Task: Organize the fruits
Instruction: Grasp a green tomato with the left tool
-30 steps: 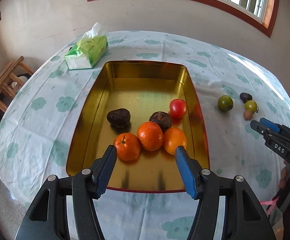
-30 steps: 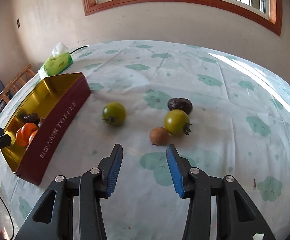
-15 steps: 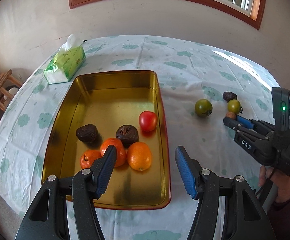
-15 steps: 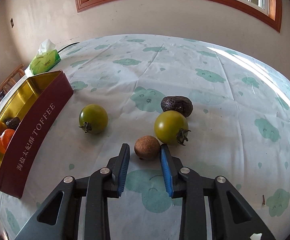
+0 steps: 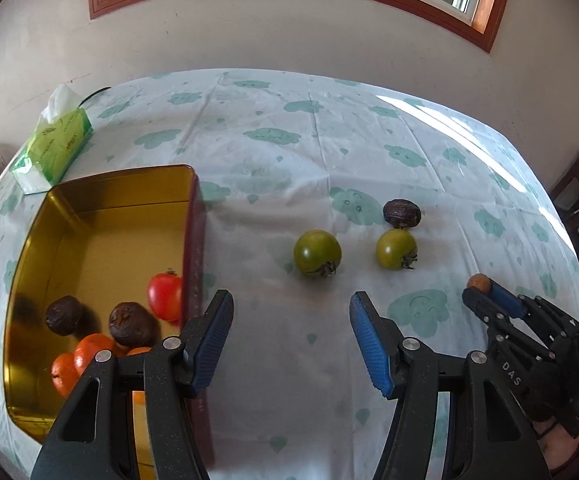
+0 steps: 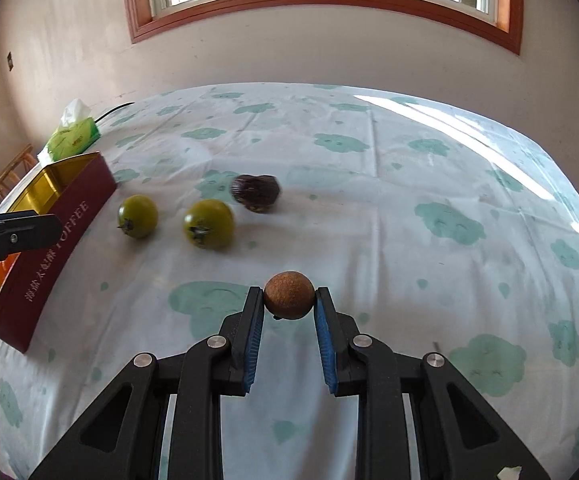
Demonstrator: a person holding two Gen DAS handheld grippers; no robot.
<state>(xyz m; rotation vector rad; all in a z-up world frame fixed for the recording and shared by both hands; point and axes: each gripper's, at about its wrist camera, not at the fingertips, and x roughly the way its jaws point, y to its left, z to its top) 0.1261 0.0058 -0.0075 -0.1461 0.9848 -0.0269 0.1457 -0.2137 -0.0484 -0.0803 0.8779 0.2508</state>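
My right gripper [image 6: 289, 306] is shut on a small brown round fruit [image 6: 289, 295], lifted a little off the cloth; the same brown fruit [image 5: 478, 282] shows at its tip in the left wrist view. My left gripper [image 5: 291, 320] stands open over the cloth, with nothing between its fingers. Ahead of it lie two green tomatoes [image 5: 317, 253] [image 5: 396, 249] and a dark wrinkled fruit [image 5: 401, 213]. The gold tin tray [image 5: 101, 186] at left holds a red tomato [image 5: 164, 296], two dark wrinkled fruits [image 5: 131, 323] and several oranges [image 5: 89, 350].
A green tissue pack [image 5: 55, 146] lies beyond the tray's far left corner. The table [image 6: 409, 184] has a white cloth with green cloud prints and reaches back to the wall under a window. A wooden chair [image 6: 7, 174] stands at the left edge.
My right gripper closed on the brown fruit and lifted it away from the green tomato. My left gripper swung right, from over the tray to the cloth near the green tomatoes.
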